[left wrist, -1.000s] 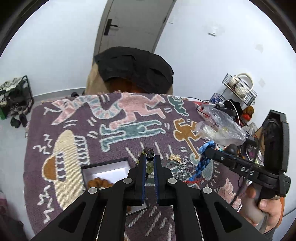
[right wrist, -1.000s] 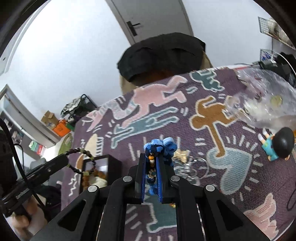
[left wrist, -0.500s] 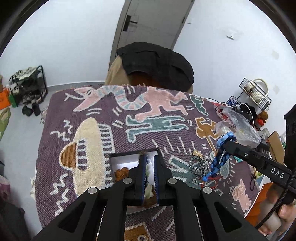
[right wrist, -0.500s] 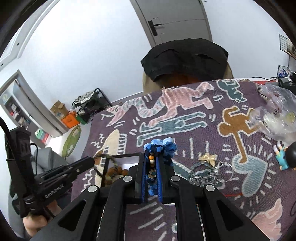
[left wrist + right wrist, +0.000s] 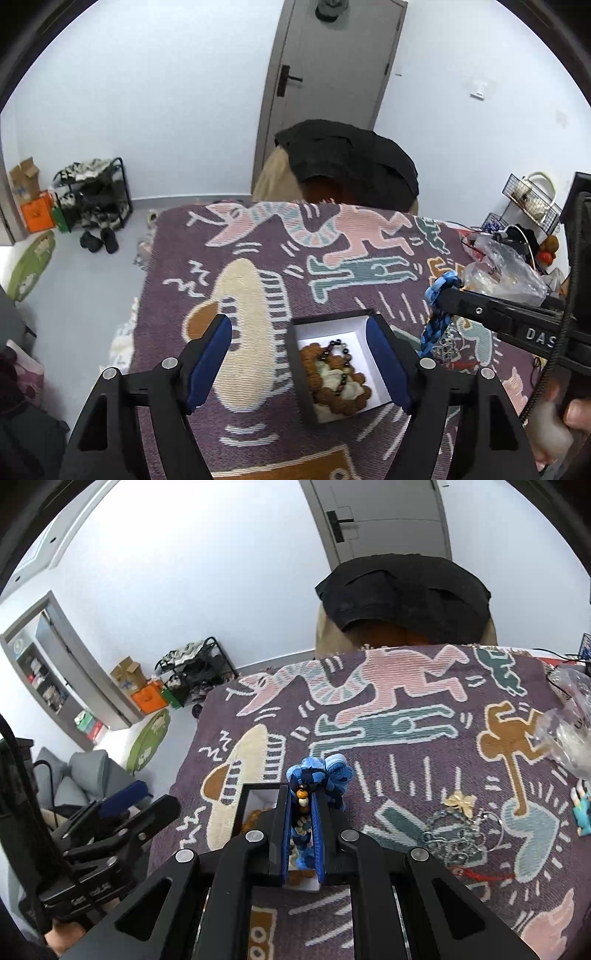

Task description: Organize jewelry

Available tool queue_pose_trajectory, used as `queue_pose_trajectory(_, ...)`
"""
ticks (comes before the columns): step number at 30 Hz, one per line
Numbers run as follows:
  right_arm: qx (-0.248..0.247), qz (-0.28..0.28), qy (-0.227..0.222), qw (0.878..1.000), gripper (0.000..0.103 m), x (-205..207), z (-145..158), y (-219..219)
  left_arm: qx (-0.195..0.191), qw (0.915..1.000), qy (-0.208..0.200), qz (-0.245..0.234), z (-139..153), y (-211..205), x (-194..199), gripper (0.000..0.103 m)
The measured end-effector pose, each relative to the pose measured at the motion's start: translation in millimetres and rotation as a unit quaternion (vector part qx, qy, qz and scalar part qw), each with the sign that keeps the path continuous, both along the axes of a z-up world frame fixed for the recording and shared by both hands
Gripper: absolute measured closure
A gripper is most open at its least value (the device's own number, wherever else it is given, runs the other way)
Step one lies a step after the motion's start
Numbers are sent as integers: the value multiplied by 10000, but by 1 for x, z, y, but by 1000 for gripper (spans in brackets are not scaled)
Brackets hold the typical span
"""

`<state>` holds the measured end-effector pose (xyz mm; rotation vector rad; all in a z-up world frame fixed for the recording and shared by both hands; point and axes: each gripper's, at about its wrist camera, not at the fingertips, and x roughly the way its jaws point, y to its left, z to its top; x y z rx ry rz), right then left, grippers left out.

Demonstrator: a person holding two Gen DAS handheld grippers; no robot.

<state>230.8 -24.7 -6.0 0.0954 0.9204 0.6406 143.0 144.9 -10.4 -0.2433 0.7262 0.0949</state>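
My left gripper (image 5: pixel 297 325) hangs over a black box with a white lining (image 5: pixel 295 354), its jaws opening and nothing between the pads. Inside the box a dark bead bracelet (image 5: pixel 334 345) lies loose on brown bead bracelets (image 5: pixel 321 391). My right gripper (image 5: pixel 303 797) is shut on a blue braided bracelet (image 5: pixel 317 771) that carries small orange and white beads, just above the box (image 5: pixel 258 794). In the left wrist view that bracelet (image 5: pixel 439 321) dangles from the right gripper (image 5: pixel 443 295) beside the box's right edge. The left gripper (image 5: pixel 155 799) shows at the left of the right wrist view.
A patterned purple blanket (image 5: pixel 258 236) covers the table. A tangle of silver chains (image 5: pixel 454 834) and a gold charm (image 5: pixel 460 799) lie right of the box. A clear plastic bag (image 5: pixel 506 273) and a small figurine (image 5: pixel 583 808) sit at the right edge. A chair with a black garment (image 5: pixel 347 162) stands behind.
My left gripper moved over the box, opened and let go of the dark bead bracelet, which now lies inside. My right gripper carried the blue braid leftward to the box.
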Motion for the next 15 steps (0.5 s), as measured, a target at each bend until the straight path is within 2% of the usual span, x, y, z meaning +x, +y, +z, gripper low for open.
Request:
queue_pose_trajectory(11,-340,169,-41,9993,92,0,-14,34,117,9991,-205,364,-1,22,-20,27)
queue_pose_trajectory(13,-558,163,-39,9983,92,1,-19,40,155,9987,-251,413,-1,23,-23,27)
queue_pose_trajectory(15,-746,173,-11,9971,86,2,-24,45,130,9986,-319,398,0,25,-25,22)
